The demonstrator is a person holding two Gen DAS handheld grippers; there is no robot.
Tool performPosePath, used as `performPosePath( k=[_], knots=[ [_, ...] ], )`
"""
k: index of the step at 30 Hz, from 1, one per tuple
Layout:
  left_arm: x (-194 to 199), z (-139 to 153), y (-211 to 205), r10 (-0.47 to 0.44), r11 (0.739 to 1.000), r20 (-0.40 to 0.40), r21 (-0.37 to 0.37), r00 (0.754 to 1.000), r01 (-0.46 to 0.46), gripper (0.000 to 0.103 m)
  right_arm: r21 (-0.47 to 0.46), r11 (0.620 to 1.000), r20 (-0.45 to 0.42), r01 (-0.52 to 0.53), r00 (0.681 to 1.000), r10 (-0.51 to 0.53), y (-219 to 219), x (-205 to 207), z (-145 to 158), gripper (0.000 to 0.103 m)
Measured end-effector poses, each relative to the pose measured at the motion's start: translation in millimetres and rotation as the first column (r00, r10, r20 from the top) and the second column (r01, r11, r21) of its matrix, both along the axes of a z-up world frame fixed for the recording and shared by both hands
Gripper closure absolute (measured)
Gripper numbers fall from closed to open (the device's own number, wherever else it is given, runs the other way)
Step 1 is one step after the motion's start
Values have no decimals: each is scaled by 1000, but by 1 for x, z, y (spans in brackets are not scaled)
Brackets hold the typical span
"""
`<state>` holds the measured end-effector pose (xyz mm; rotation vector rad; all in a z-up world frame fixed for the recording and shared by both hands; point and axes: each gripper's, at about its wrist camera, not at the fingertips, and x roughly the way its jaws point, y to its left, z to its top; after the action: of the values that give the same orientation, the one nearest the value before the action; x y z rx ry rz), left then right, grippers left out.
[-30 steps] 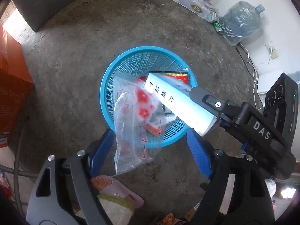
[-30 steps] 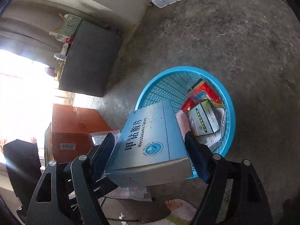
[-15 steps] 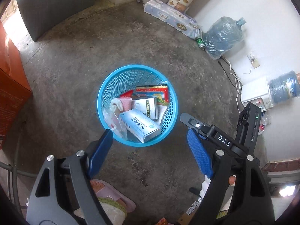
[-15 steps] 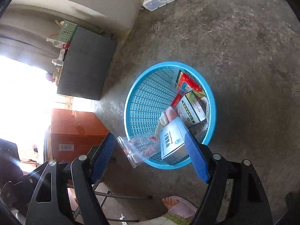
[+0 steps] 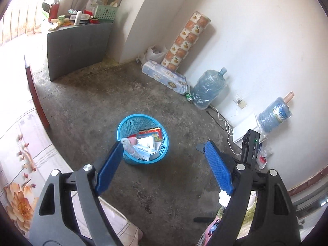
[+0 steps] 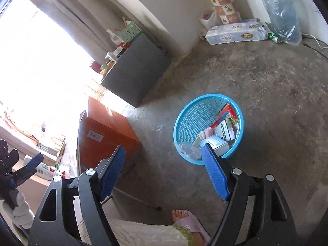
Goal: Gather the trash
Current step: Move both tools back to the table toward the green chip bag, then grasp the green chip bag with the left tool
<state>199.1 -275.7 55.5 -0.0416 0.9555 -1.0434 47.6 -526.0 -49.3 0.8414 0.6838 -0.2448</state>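
Note:
A round blue mesh basket (image 5: pixel 131 121) stands on the concrete floor, also in the right wrist view (image 6: pixel 190 114). It holds a white and blue medicine box (image 5: pixel 146 153) (image 6: pixel 217 144), a clear plastic bag (image 5: pixel 127 145) (image 6: pixel 187 150), a smaller white box (image 6: pixel 225 130) and red packaging (image 5: pixel 150 131). My left gripper (image 5: pixel 164 145) is open and empty, high above the basket. My right gripper (image 6: pixel 163 149) is open and empty, above and left of the basket. The right gripper shows at the right of the left wrist view.
A grey cabinet (image 5: pixel 75 47) with clutter on top stands at the back. An orange cabinet (image 6: pixel 102 135) is near the left. Toilet paper packs (image 5: pixel 164 75), water bottles (image 5: pixel 209 90) and cables line the wall. A slippered foot (image 6: pixel 188 222) is below.
Both grippers let go of the medicine box and the plastic bag, which dropped into the basket. Both grippers then rose well away from it, open.

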Motion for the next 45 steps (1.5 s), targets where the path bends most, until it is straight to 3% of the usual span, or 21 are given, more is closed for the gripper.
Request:
performPosePath(
  k=[4,6,10,14,19,21,23,27,33,35,37,41,45],
  knots=[
    [-29,13,86,114,993,91,-36,989,-111,24,-43,988,20,-145,989,146,55,0,23,28],
    [-38,13,131,203,979,118,-34,972,-201,24,-56,973,14,-225,974,226,82,7,32,28],
    [-46,11,228,418,909,120,-43,901,-415,24,-40,925,41,-377,925,379,138,27,50,28],
    [-51,5,323,635,771,118,-42,763,-635,24,-42,844,72,-535,841,537,210,59,67,28],
    [-58,-7,417,831,554,99,-46,548,-831,24,56,699,100,-713,701,706,323,111,66,28],
    [-61,-14,443,870,492,74,-49,488,-869,25,106,672,84,-733,680,728,367,131,59,28],
    [-67,-24,462,891,454,33,-52,453,-889,25,154,653,78,-742,667,741,406,149,50,28],
    [-74,-41,479,900,435,-19,-39,436,-899,26,166,674,26,-719,687,726,460,180,32,28],
    [-77,-59,489,895,437,-75,-58,440,-898,27,191,732,-29,-654,742,670,476,205,15,54],
    [-78,-61,489,888,445,-97,-71,450,-893,27,195,739,-31,-645,749,662,474,207,13,64],
    [-79,-63,489,881,455,-105,-76,461,-887,28,194,736,-37,-649,745,666,470,207,12,85],
    [-83,-64,484,867,471,-133,-97,481,-877,30,256,723,-31,-642,742,670,455,199,7,93],
    [-85,-73,466,830,515,-188,-105,525,-851,30,309,704,-18,-639,736,677,449,182,5,94]
  ],
)
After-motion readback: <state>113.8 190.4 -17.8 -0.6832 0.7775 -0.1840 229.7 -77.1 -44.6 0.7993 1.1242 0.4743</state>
